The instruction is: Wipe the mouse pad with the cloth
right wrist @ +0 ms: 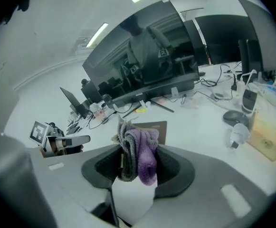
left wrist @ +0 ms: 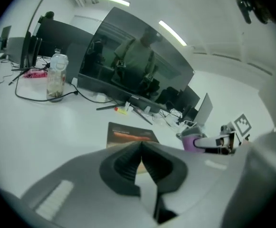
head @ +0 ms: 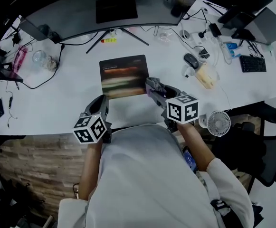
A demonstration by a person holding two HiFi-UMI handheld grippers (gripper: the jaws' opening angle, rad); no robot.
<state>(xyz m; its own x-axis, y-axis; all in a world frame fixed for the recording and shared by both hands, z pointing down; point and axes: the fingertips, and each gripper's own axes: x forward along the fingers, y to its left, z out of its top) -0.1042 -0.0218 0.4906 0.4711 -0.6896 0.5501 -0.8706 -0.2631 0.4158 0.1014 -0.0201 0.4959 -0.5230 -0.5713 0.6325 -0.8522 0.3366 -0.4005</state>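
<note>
A white tabletop (head: 71,94) fills the head view, with a wide dark monitor (head: 114,6) along its far edge and cables trailing across it. The mouse pad (head: 123,76), dark with a blurred orange band, lies flat near the middle of the tabletop, in front of the monitor's stand and closer to the near edge than to the far one.

The right gripper (head: 152,86) reaches in from the near edge, its tip just beside the pad's near right corner. Its jaws are clamped on the cloth (right wrist: 145,151), a bunched purple and grey wad that sticks up above them. Whether the cloth touches the pad cannot be told.

The left gripper (left wrist: 141,148) hangs over the near edge, just short of the pad's near left corner. Its jaws meet at the tips with nothing between them.

A computer mouse (head: 191,60) and a tan box (head: 205,75) sit toward the right side of the tabletop. A small white fan (head: 218,123) stands at the near right edge. A clear bottle (left wrist: 57,77) stands toward the far left.
</note>
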